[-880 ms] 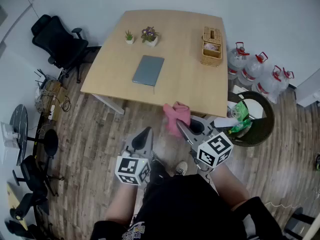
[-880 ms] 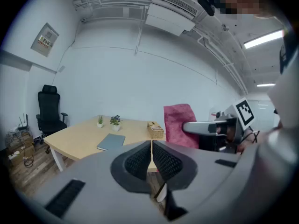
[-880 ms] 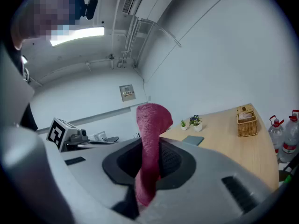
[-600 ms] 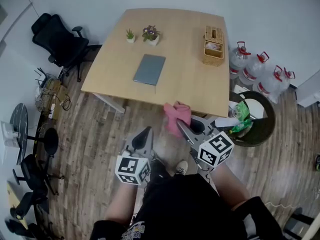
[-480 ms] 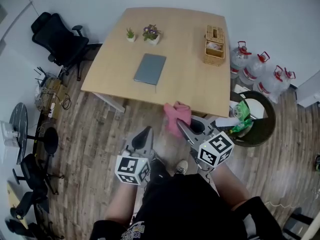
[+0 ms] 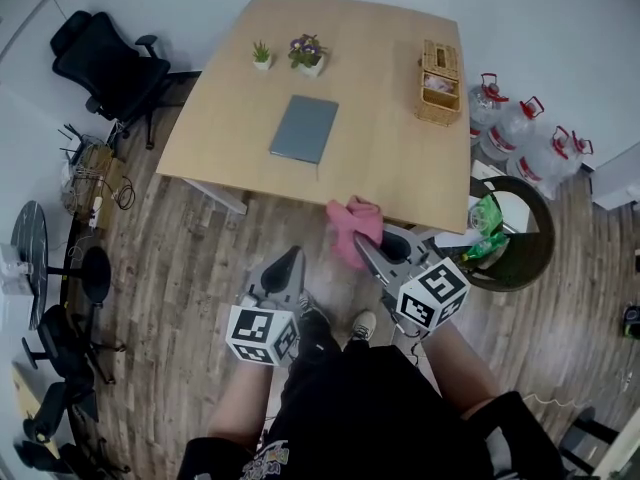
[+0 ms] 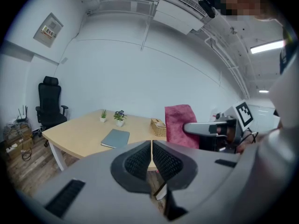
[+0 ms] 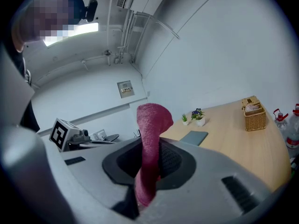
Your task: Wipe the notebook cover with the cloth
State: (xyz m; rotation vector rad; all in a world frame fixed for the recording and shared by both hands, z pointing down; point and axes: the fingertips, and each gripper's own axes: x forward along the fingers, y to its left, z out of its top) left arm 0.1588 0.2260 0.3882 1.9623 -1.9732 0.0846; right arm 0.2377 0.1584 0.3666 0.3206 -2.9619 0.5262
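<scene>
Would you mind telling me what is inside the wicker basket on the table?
Inside the wicker basket, something pale pinkish-white shows in the nearer half; a woven top with a slot covers the farther half. Whatever lies deeper is hidden by the walls.

Nothing legible here: the pale print on the black shirt (image 6: pixel 370 413) at six o'clock is cut off, the small wall panel (image 7: pixel 48 30) too blurred.
</scene>
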